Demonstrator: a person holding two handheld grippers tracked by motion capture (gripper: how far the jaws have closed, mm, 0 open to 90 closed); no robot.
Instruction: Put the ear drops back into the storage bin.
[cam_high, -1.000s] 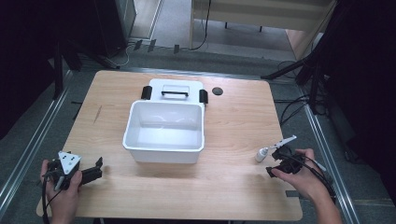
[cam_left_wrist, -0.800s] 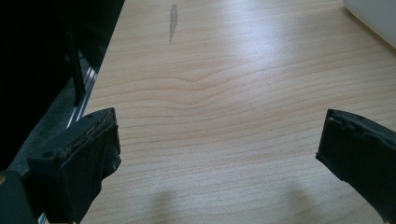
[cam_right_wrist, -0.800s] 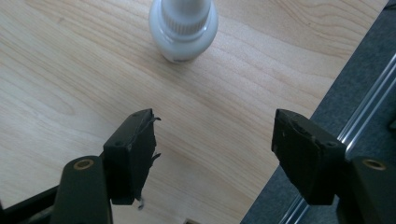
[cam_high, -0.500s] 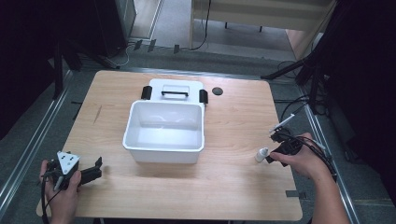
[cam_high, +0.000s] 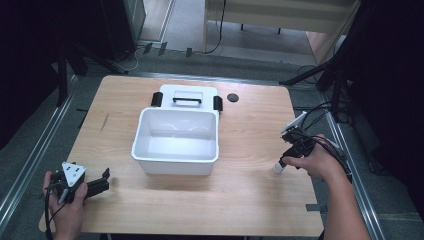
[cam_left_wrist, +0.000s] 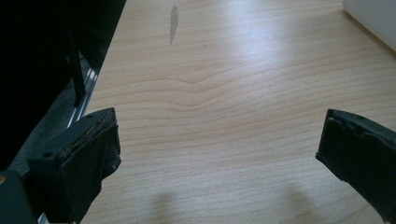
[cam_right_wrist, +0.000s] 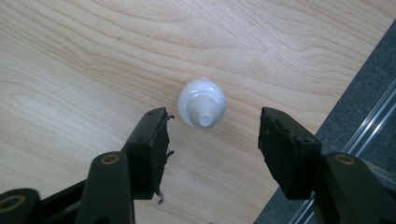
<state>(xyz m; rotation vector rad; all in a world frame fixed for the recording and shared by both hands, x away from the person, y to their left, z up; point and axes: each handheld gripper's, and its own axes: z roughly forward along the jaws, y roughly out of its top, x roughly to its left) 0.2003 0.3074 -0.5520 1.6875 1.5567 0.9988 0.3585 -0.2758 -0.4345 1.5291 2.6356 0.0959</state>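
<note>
A small white bottle (cam_high: 278, 168) stands upright on the wooden table (cam_high: 250, 200) near its right edge. In the right gripper view I look down on the bottle's nozzle cap (cam_right_wrist: 201, 101). My right gripper (cam_right_wrist: 212, 130) hangs over it, one jaw on each side, and neither pad touches it. Its jaws have just been closing, with the bottle between and below them. In the high view my right gripper (cam_high: 286, 159) sits just above the bottle. My left gripper (cam_high: 103, 181) rests at the table's front left, open and holding nothing (cam_left_wrist: 217, 144).
A white open bin (cam_high: 175, 156) stands mid-table, with its white lid (cam_high: 186, 94) with a black handle and clips just behind it. A small black disc (cam_high: 232, 97) lies at the back right. The table's right edge and a metal rail (cam_right_wrist: 369, 126) run close beside the bottle.
My right hand has risen and moved toward the far side, coming over the bottle. The bottle has stayed where it was. My left hand has not moved.
</note>
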